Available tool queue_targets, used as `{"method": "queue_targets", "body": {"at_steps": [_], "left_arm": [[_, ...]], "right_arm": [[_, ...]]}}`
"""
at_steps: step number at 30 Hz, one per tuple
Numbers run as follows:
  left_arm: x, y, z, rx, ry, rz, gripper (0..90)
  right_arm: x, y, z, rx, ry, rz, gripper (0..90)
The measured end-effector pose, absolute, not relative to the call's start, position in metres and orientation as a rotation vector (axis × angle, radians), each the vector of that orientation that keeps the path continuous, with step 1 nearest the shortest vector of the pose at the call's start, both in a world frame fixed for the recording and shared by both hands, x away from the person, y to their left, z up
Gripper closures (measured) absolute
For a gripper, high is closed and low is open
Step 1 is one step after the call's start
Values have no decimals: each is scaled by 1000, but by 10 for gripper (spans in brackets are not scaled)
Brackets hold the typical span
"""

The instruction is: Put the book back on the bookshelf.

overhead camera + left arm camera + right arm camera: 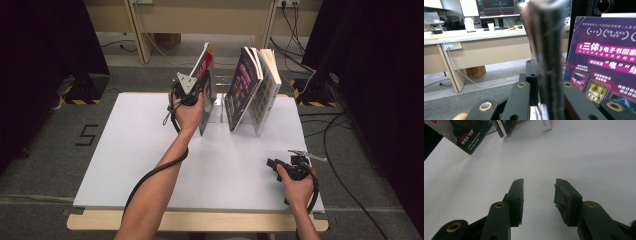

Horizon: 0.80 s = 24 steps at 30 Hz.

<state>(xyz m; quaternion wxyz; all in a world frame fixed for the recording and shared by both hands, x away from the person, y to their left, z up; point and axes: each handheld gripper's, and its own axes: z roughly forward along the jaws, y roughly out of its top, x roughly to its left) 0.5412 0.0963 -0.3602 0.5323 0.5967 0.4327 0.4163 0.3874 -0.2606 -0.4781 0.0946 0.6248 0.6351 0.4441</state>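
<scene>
A thin book with a red and white cover (208, 75) stands upright on the white table (125, 165) at the back middle. My left gripper (196, 89) is shut on its near edge; in the left gripper view the book's blurred edge (546, 50) runs up between the two black jaws of that gripper (547, 83). A little to its right a purple book (242, 86) (604, 57) leans against a pale book (267, 89). My right gripper (272, 163) (539, 192) rests low near the table's front right, open, with bare table between its jaws.
A dark book cover (471, 132) and other book corners (504, 126) lie far ahead of the right gripper. Black curtains flank the table. Cables (345, 175) trail over the floor at the right. A taped figure 5 (86, 135) marks the floor at the left.
</scene>
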Motion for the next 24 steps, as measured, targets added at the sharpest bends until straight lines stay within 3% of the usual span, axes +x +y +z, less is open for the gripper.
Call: {"method": "queue_targets", "body": {"at_steps": [9,24], "left_arm": [[540,100,-361,1436,1042,978,795],[540,112,-368,1410,1107,848,738]], "right_arm": [[388,-261,-479,1851,1885,1312,595],[387,-260,-479,1849,1885,1313,595]]}}
